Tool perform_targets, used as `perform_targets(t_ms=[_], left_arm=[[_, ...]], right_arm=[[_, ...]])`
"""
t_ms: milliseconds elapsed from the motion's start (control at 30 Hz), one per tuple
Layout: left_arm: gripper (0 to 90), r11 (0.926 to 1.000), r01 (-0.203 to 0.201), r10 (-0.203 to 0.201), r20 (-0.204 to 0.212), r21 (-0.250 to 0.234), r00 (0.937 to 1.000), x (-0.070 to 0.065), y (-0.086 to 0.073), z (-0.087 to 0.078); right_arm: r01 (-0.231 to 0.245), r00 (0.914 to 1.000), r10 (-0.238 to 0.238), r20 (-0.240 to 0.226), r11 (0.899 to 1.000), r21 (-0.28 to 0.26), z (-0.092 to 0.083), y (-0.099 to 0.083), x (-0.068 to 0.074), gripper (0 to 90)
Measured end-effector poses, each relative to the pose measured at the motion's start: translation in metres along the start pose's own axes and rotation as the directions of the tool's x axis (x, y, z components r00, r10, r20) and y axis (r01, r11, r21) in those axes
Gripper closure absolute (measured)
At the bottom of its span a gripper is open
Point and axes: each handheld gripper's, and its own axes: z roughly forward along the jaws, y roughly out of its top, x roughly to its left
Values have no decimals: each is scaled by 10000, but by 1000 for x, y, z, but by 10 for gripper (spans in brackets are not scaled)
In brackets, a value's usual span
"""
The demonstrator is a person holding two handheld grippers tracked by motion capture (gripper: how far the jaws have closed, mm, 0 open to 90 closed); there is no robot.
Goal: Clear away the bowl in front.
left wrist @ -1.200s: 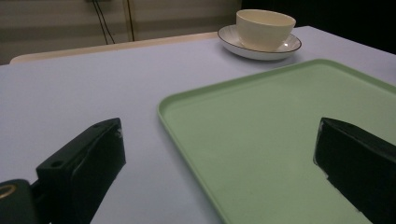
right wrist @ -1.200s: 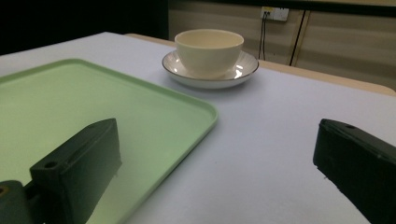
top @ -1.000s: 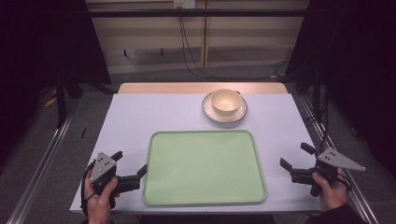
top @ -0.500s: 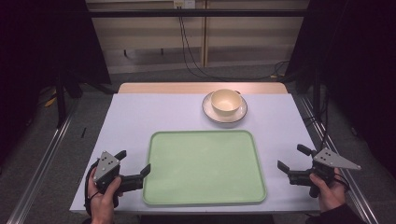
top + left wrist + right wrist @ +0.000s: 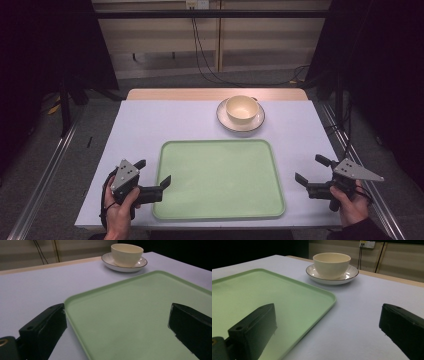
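Holding both tools low at the near edge of the counter [image 5: 150, 120], we keep the left tool [image 5: 152, 176] spread wide across the left rim of the green tray [image 5: 220, 177]. Our right tool [image 5: 311, 170] gapes just as wide, just off the tray's right edge, while the cream cup [image 5: 242, 108] sits on its saucer [image 5: 240, 123] beyond the tray.

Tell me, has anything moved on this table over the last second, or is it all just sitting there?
Only the hands shifted a little. The left gripper slid slightly toward the person's edge of the table, beside the green tray. The right gripper eased slightly inward toward the tray. Both are open and hold nothing. The tray, the cup and its saucer stayed where they were.
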Motion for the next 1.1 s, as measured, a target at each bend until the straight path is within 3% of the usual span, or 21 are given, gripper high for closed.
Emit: perform_targets(t_ms=[100,200,233,267,433,667,800,967,1100], left_arm=[[16,9998,-195,194,138,63,9997,-2,6,6],[13,9999,-58,62,340,-100,9994,-2,10,12],[16,9996,-209,214,292,-171,9993,-3,12,15],[13,9990,-376,388,499,-236,9980,-3,16,20],[12,9979,-533,555,658,-356,9963,-3,23,29],[19,9988,-487,492,911,-78,9946,-3,31,43],[18,9982,-602,605,1281,-64,9899,-7,38,55],[18,9972,-746,748,1291,-66,9888,-8,45,66],[21,9983,-555,571,1334,-156,9894,-6,49,77]], right_arm=[[-26,10000,26,-16,10000,-4,0,0,0,8],[18,10000,-18,35,10000,4,0,0,0,8],[40,10000,-40,45,10000,-9,1,0,0,8],[3,10000,-3,-13,10000,-20,0,0,0,8],[13,10000,-13,-12,10000,-36,1,0,0,8],[73,9999,-72,-115,10000,59,1,0,1,7],[7,9999,-7,-148,10000,20,0,0,1,6],[44,9999,-45,-150,10000,-86,1,0,1,7],[58,9999,-60,-153,9999,-89,1,0,1,7]])
